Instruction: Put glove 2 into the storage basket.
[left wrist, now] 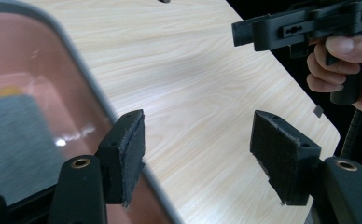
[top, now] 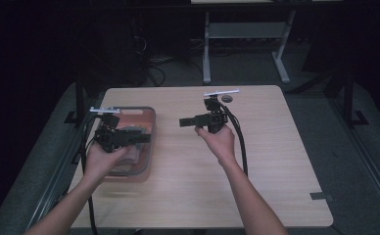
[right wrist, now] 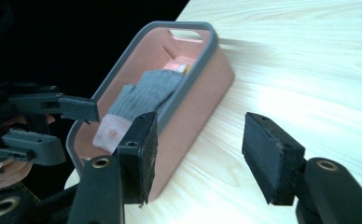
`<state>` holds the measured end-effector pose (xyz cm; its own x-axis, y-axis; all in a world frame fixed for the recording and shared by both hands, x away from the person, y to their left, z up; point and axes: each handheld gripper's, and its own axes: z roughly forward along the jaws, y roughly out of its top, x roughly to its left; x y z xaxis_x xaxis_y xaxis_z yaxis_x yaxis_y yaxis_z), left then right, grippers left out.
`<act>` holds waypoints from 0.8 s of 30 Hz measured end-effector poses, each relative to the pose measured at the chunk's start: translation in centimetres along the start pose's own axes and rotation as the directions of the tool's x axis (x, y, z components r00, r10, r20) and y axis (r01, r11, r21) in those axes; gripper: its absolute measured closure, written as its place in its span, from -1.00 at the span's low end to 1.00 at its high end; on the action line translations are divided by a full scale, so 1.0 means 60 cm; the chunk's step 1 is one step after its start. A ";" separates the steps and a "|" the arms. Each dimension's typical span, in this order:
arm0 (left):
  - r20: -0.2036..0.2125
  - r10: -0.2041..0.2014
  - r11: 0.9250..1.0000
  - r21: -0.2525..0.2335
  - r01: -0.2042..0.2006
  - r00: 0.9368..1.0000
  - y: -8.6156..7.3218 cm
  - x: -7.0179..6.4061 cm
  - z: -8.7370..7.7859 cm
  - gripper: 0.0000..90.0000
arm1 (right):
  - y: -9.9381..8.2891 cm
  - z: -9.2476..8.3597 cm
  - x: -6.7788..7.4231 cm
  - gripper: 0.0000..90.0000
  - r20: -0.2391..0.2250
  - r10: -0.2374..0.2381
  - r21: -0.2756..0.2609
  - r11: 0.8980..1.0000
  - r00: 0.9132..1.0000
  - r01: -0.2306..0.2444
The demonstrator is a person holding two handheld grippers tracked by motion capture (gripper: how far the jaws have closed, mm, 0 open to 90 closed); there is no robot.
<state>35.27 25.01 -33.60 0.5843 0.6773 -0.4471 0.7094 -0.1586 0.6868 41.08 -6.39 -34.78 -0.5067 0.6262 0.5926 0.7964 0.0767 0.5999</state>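
One pink bin [top: 146, 128] on the surface [top: 276, 161] holds one grey glove [right wrist: 151, 88]. Both the left gripper [top: 141, 138] and the right gripper [top: 184, 122] have their fingers released, grasping nothing.

A light wood-grain bench [top: 276, 161] with rounded corners is standing on a grey floor [top: 325, 105] in a dim room. Light is falling on the benchtop while the surroundings are lying in near darkness. Behind it, a white-framed table [top: 247, 36] is standing, with dark cables [top: 154, 61] trailing on the floor beside it. Metal rails [top: 369, 166] are running along both flanks of the bench.
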 end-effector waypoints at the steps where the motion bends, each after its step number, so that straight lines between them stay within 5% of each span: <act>1: 0.004 0.003 1.000 0.001 -0.003 1.000 0.001 -0.005 0.005 -0.22 | -0.001 -0.005 -0.004 -0.01 0.001 0.005 -0.001 1.000 1.000 -0.005; 24: 0.099 0.087 0.993 0.071 -0.095 0.991 -0.003 -0.106 0.115 -0.33 | -0.051 -0.132 -0.095 -0.08 0.093 0.100 -0.083 0.992 0.991 -0.092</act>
<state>34.16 15.74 -34.81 0.6804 0.5860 -0.4401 0.6770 -0.2726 0.6836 38.93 -16.37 -35.73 -0.3917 0.6999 0.5973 0.8097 -0.0461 0.5850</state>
